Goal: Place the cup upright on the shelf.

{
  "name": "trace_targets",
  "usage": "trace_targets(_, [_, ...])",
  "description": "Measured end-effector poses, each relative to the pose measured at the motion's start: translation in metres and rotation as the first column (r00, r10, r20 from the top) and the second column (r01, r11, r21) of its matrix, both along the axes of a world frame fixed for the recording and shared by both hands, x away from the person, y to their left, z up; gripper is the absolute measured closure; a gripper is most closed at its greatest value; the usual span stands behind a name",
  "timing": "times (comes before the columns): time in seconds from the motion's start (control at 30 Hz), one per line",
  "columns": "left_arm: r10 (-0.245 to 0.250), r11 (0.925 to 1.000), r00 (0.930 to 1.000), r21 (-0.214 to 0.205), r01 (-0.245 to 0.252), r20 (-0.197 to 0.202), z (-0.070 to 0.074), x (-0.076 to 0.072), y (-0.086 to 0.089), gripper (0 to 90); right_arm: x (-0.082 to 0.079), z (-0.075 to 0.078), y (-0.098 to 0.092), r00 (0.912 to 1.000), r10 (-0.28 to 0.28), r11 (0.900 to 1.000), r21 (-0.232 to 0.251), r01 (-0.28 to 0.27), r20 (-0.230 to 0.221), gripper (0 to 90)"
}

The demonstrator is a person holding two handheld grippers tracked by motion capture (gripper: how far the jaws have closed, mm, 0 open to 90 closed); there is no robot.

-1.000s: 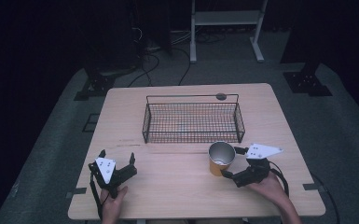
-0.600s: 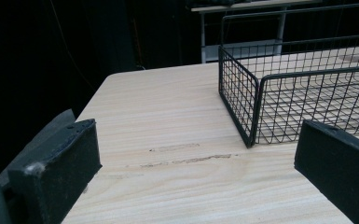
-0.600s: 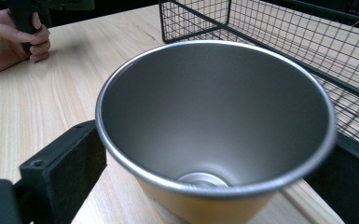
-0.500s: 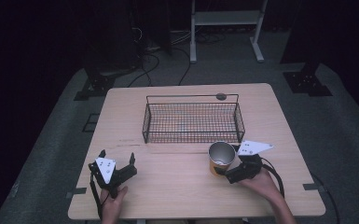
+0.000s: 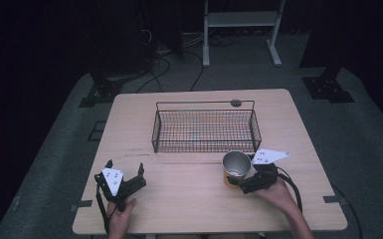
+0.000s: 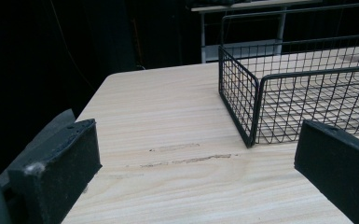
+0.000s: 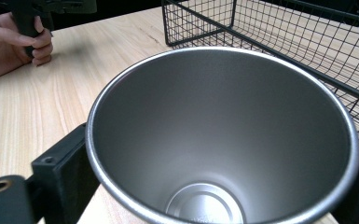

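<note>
Right tool (image 5: 238, 181): jaws set on either side of a metal cup (image 5: 236, 168), one black jaw against its left wall in the right gripper view, the other at the far right edge of that view. Cup (image 7: 224, 135) sits between them, upright, mouth open to the camera, inside bare and silver, a round base disc visible at the bottom. Outer wall shows orange-yellow low down in the high view. Tool holds the cup; whether the cup's base rests on the table (image 5: 179, 199) or sits just off it, cannot tell.

Wire basket (image 5: 205, 130): black mesh, just beyond the cup, ahead of the right tool; its near rim lies close to the cup but apart from it. Nothing visible inside the basket.

Left tool (image 5: 124, 174): well to the left of the right tool, near the table's front edge, gripped by a hand (image 5: 121, 216). Jaws spread wide, nothing between them; in the left gripper view bare table shows between the two black jaws, with the basket's near corner (image 6: 251, 116) ahead and to the right.

Scuff marks (image 6: 186, 161) on the table directly ahead of the left tool.
</note>
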State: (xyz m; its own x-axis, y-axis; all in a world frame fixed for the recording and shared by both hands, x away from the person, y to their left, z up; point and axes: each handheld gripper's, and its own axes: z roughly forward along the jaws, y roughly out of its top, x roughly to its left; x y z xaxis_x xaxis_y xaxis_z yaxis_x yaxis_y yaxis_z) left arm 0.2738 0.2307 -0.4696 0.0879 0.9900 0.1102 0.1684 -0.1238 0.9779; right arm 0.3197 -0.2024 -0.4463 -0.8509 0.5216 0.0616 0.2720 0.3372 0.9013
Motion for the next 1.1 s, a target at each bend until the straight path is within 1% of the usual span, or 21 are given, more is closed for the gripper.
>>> trace_targets(0.1, [0.000, 1.0000, 1.0000, 0.000, 0.000, 0.000, 0.0000, 0.0000, 0.0000, 0.0, 0.0005, -0.0005, 0.0003, 1.0000, -0.001, 1.0000, -0.006, 0.001, 0.001, 6.7])
trace_targets(0.2, [0.000, 1.0000, 1.0000, 0.000, 0.000, -0.001, 0.0000, 0.0000, 0.0000, 0.0, 0.0006, -0.0002, 0.0000, 1.0000, -0.003, 1.0000, -0.001, 0.003, 0.003, 7.1])
trace_targets(0.27, [0.000, 1.0000, 1.0000, 0.000, 0.000, -0.001, 0.0000, 0.0000, 0.0001, 0.0, 0.0005, 0.0003, -0.0005, 1.0000, -0.002, 1.0000, 0.002, 0.002, 0.005, 12.4])
trace_targets(0.83, [-0.001, 1.0000, 1.0000, -0.003, 0.001, 0.000, 0.0000, 0.0002, 0.0004, 0.0, 0.0010, 0.0011, -0.0022, 0.9999, 0.008, 0.9998, 0.018, -0.007, -0.012, 12.7])
trace_targets(0.97, [0.000, 1.0000, 1.0000, -0.003, 0.000, -0.001, 0.0000, 0.0003, 0.0004, 0.0, 0.0017, 0.0034, -0.0042, 0.9997, 0.012, 0.9992, 0.038, -0.011, -0.022, 12.7])
trace_targets(1.1, [-0.001, 1.0000, 1.0000, -0.003, 0.001, -0.001, 0.0000, 0.0003, 0.0004, 0.0, 0.0031, 0.0076, -0.0047, 0.9994, 0.019, 0.9991, 0.039, -0.018, -0.030, 12.7])
